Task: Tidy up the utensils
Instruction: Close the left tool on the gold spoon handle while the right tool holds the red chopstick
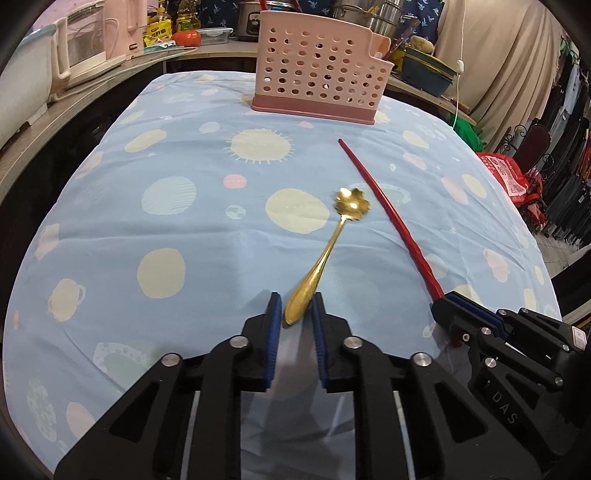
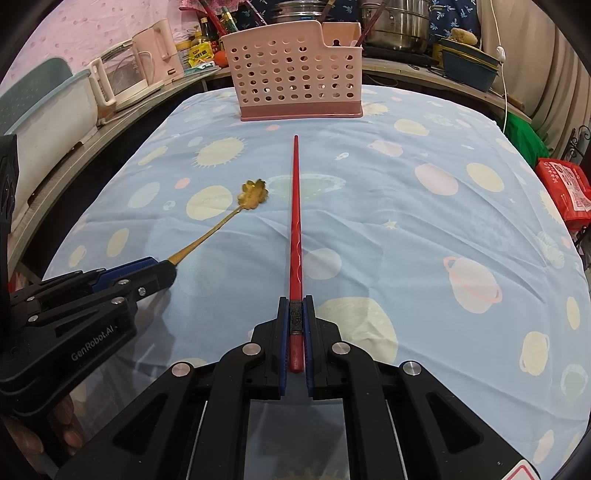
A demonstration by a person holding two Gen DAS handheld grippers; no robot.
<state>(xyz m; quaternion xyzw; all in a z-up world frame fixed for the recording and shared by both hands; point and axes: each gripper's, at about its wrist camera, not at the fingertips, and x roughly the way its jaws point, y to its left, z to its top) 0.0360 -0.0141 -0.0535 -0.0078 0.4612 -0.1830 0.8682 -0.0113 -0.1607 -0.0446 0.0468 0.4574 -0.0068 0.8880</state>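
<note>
Two utensils are gripped at this moment, one in each tool, above a counter covered by a light blue cloth [image 1: 177,236] printed with suns and planets. The left tool [image 1: 297,308] is closed narrowly on the thick handle end of a gold spoon [image 1: 325,254], which is pinched between the blue pads [image 1: 273,321]; the spoon is angled forward and to the right, and its flower-shaped bowl is seen slightly blurred over the cloth. Whether the bowl touches the cloth cannot be told. In the right wrist view the same spoon [image 2: 225,221] is seen projecting from the left tool [image 2: 162,269] at the left edge. The right tool [image 2: 296,325] is closed on the butt end of a red chopstick [image 2: 295,221], which is held between the blue pads [image 2: 283,332] and points straight ahead toward a pink perforated utensil holder [image 2: 295,85]. The chopstick [image 1: 384,218] is also seen from the left wrist camera, running diagonally from the right tool [image 1: 448,308] toward the holder [image 1: 317,66]. The holder stands upright at the far end of the counter, well apart from both utensil tips. Behind it, a side shelf carries a pink kettle [image 2: 157,55], steel pots [image 2: 399,26] and bottles [image 1: 160,26].
</note>
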